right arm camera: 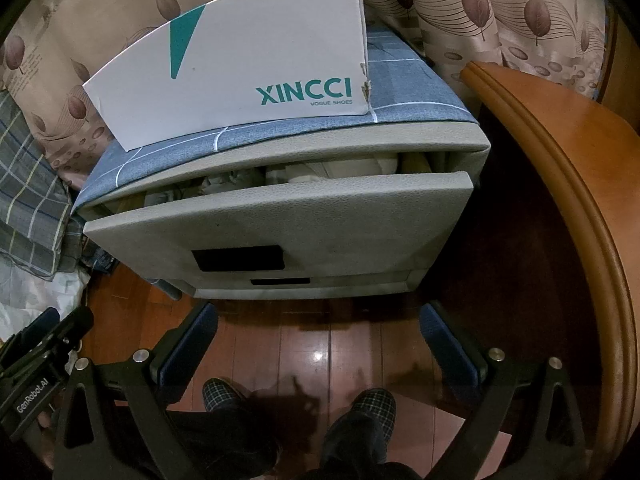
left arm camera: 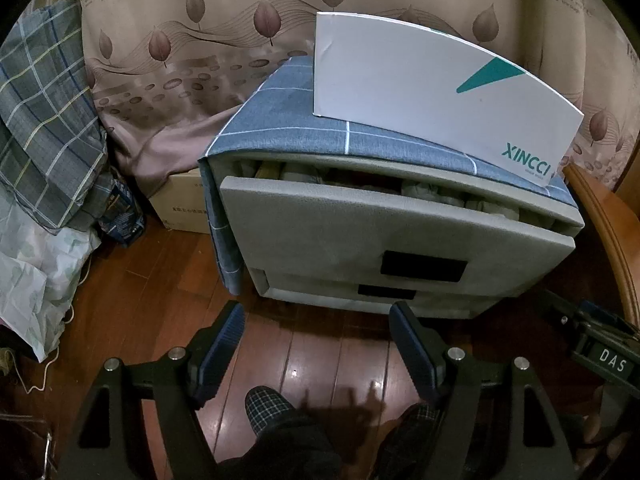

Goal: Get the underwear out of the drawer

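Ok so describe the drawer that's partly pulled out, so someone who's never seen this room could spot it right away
Find the low grey cabinet draped with a blue checked cloth, with a white XINCCI shoe box on top. The top drawer sits just under that cloth. Unlike the shut lower drawer, it juts forward, showing crumpled pale clothing behind its front panel.

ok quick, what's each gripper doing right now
Left gripper: open, holding nothing, short of the top drawer.
Right gripper: open, holding nothing, also short of it.
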Motion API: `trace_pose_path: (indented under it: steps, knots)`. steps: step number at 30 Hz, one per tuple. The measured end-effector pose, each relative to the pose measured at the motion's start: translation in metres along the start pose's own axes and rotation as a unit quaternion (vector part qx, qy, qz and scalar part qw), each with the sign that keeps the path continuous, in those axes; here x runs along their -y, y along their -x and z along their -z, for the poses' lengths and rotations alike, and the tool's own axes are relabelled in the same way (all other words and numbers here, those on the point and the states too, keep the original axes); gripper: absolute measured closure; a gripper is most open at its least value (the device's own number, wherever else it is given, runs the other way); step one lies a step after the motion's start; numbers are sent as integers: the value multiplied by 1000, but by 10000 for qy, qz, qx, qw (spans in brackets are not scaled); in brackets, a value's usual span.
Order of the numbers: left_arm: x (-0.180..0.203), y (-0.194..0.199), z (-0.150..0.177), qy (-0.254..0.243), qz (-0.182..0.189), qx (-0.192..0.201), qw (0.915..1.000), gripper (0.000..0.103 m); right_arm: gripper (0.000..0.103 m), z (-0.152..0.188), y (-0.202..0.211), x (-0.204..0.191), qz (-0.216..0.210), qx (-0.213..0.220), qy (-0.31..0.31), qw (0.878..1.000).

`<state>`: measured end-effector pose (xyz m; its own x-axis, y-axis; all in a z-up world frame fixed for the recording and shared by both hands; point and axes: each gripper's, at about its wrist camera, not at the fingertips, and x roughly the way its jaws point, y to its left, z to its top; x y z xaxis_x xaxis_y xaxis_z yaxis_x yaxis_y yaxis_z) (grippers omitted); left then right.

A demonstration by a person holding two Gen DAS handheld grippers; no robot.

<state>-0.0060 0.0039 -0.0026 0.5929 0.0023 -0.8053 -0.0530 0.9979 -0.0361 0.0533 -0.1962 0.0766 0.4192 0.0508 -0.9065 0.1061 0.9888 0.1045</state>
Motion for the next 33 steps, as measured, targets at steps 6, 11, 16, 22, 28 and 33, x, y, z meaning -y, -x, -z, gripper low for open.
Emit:
trace_pose_path:
  steps: [6, 11, 16, 22, 28, 33]
  knots:
    - [0, 0, -1, -1, 1, -6, 10000, 26, 3, 0, 0, 0, -2, 5, -5, 10000]
    - [0, 0, 1, -4, 7, -10, 10000, 26, 3, 0, 0, 0, -1, -2, 4, 10000]
    - [0, 0, 0, 0, 9, -18, 10000, 26, 3, 0, 0, 1, -9, 4, -4, 10000]
    - [0, 0, 1, -2, 11, -15, 10000, 26, 3, 0, 0, 1, -12, 2, -5, 10000]
    - [-1, 1, 1, 24, 54, 28, 10000, 26, 3, 0, 3, 0, -14, 80, -21, 10000]
    - [-7, 10, -5, 155, 410, 225, 9988, 26, 3, -3, 6, 1, -187, 144, -108, 9997]
